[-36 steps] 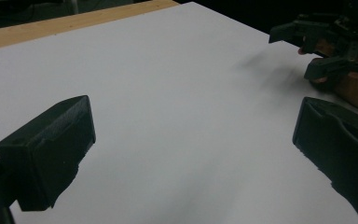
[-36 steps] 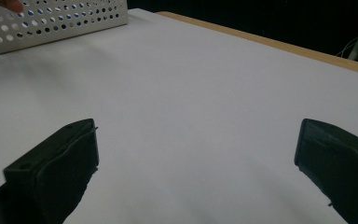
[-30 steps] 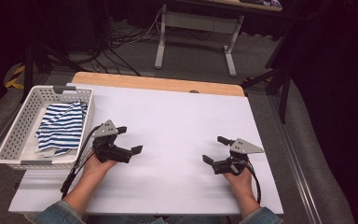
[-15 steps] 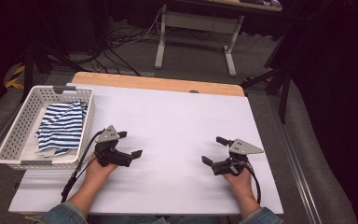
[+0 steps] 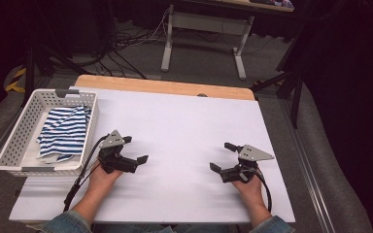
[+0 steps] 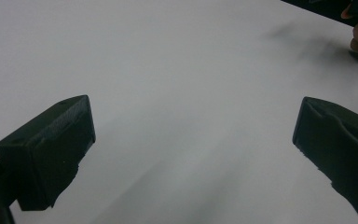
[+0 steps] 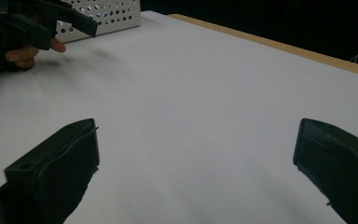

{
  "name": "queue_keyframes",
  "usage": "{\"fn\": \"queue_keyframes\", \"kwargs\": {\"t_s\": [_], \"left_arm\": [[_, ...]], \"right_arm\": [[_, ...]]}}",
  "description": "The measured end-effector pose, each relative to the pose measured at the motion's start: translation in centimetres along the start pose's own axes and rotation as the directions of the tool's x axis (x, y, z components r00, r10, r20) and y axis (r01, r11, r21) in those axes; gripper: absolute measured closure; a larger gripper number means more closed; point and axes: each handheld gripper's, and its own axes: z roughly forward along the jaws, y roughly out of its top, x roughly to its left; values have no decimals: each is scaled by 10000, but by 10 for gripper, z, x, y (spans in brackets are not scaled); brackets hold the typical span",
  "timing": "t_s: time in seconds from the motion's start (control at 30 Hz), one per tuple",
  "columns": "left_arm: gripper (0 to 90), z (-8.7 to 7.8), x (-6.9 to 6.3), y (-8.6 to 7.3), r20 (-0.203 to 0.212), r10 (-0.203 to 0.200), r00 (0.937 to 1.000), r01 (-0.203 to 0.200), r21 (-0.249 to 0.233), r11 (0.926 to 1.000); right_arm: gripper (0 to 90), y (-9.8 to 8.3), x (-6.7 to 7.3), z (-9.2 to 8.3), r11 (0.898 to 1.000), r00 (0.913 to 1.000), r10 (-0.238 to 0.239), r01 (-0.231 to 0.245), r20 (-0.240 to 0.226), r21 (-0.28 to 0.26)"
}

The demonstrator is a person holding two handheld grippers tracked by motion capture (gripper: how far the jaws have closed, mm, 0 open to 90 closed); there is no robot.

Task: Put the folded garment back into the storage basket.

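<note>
My left gripper (image 5: 135, 149) rests low over the white table (image 5: 184, 121), just right of the basket, jaws wide apart and empty. In the left gripper view the left gripper (image 6: 193, 154) has only bare white surface between its black pads (image 6: 51, 149). My right gripper (image 5: 220, 156) sits near the table's front right, also open and holding nothing. The right gripper (image 7: 196, 163) faces across the table in its own view, where the other hand and left gripper (image 7: 37, 23) appear at the top left.
A white perforated basket (image 5: 9, 145) stands at the table's left edge with a blue-and-white striped cloth (image 5: 65, 131) inside; its wall (image 7: 107, 14) appears in the right gripper view. A wooden strip (image 5: 165, 87) edges the far side. Cables and desk legs lie on the floor beyond.
The left gripper has drifted slightly toward the person and a touch to the right. The right gripper has barely moved. Both stay open.
</note>
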Motion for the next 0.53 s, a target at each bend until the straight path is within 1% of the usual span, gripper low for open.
{"fn": "queue_keyframes", "kwargs": {"t_s": [0.1,0.17,0.27,0.43,0.53], "left_arm": [[0,-1,1,0,-70,-87,9999,87,-42,10000],[0,-2,2,1,-105,-44,9999,44,-47,10000],[0,-2,0,1,-280,191,9994,-191,4,9998],[0,-4,2,1,-449,123,9989,-123,12,9999],[0,-4,2,1,-438,53,9990,-53,-2,10000]], "right_arm": [[16,0,1,0,10000,10000,-16,16,-18,-3],[16,0,1,0,10000,10000,2,-2,-46,18],[16,0,1,0,10000,10000,-13,13,-39,15],[16,0,1,1,10000,10000,-67,67,5,55],[16,0,1,1,10000,10000,-66,66,21,75]]}}
